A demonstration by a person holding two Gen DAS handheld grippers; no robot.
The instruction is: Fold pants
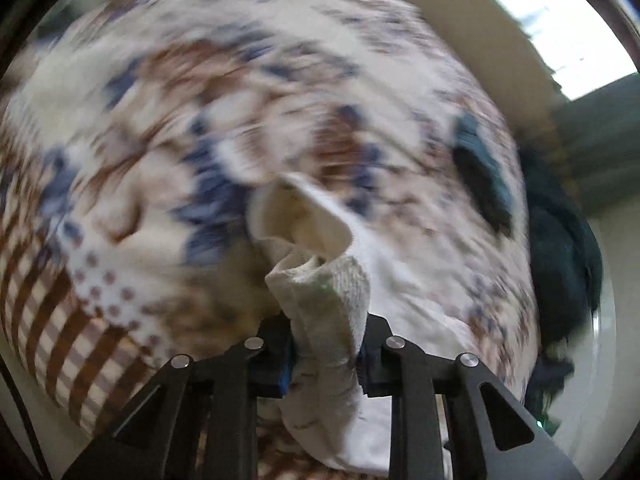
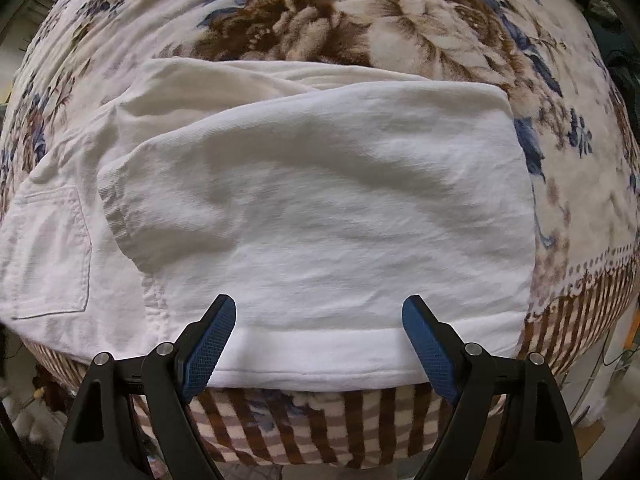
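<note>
Left gripper nearest the lens, jaws clamped on a bunched fold of white pants; the cloth rises from between the pads, the rest blurred. Blanket, floral with a striped border, fills the view beyond; a dark garment lies at its right edge.

Right gripper points down, jaws wide apart, nothing between the pads. Pants lie folded flat on the blanket; the blue fingers hang over the near hem.

No legible text, label, brand, number or sign appears on any surface in either wrist view.
</note>
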